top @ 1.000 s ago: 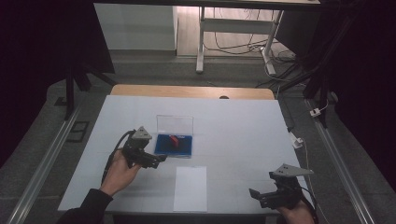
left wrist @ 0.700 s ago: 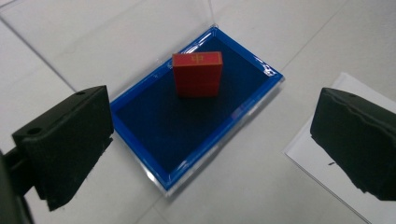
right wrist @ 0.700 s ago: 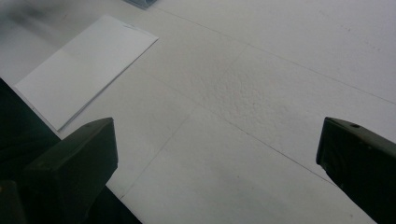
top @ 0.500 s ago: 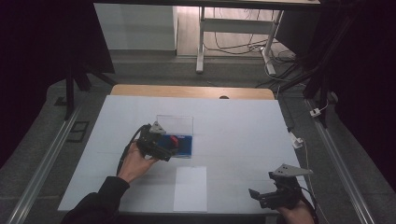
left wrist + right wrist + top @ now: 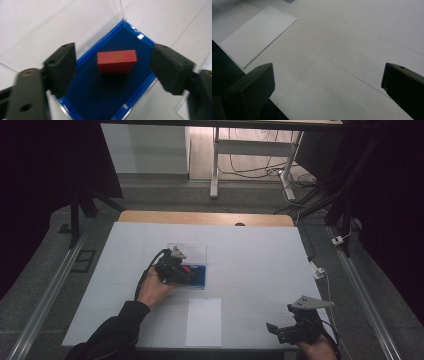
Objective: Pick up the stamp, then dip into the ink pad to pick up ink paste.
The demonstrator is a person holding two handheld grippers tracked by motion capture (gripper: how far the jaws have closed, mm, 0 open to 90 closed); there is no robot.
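Over the red box, left gripper apparently closing, half-open, untouching.

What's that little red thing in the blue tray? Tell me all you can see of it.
The red block is a small flat box, rectangular, with a faint gold mark and thin line border on its top face; it looks like card or painted wood. It lies flat on the dark blue lining of the tray, near the middle, clear of the bright blue rim. The left gripper hangs over it, jaws on either side, not touching.
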